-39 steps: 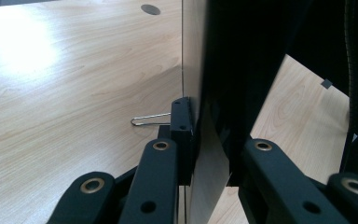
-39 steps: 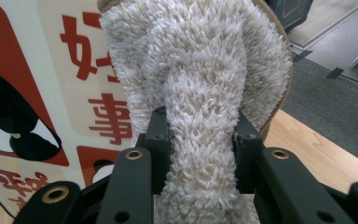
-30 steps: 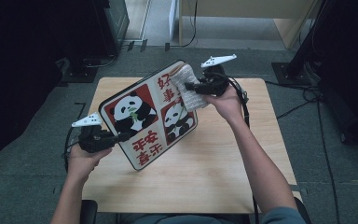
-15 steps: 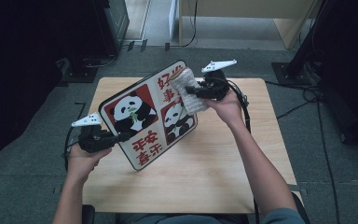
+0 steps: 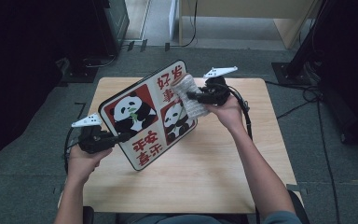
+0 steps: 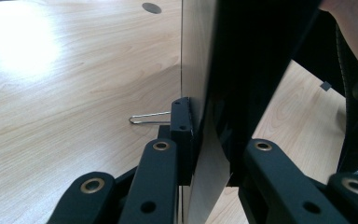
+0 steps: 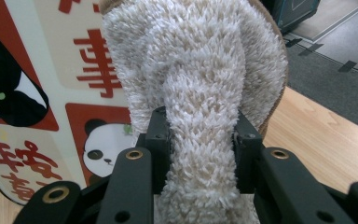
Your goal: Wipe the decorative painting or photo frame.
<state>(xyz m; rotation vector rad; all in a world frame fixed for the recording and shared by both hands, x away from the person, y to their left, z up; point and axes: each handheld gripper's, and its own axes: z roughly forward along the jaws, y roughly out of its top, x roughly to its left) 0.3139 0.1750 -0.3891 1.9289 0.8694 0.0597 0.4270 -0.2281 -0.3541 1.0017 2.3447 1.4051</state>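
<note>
A square panda board with red characters stands tilted on its lower corner on the wooden table. My left gripper is shut on the board's left edge, and in the left gripper view the thin board sits clamped between the jaws of my left gripper. A fluffy white cloth is pinched in my right gripper and lies against the board's upper right face. In the right gripper view the cloth bulges out of my right gripper, with the board behind it.
Black cables trail across the grey floor to the right of the table. A dark cabinet stands at the back left and a wooden piece of furniture at the back. A bent wire clip lies on the tabletop beside the board.
My right gripper has slid the cloth a little down the board's face. The left hand and the board have stayed put.
</note>
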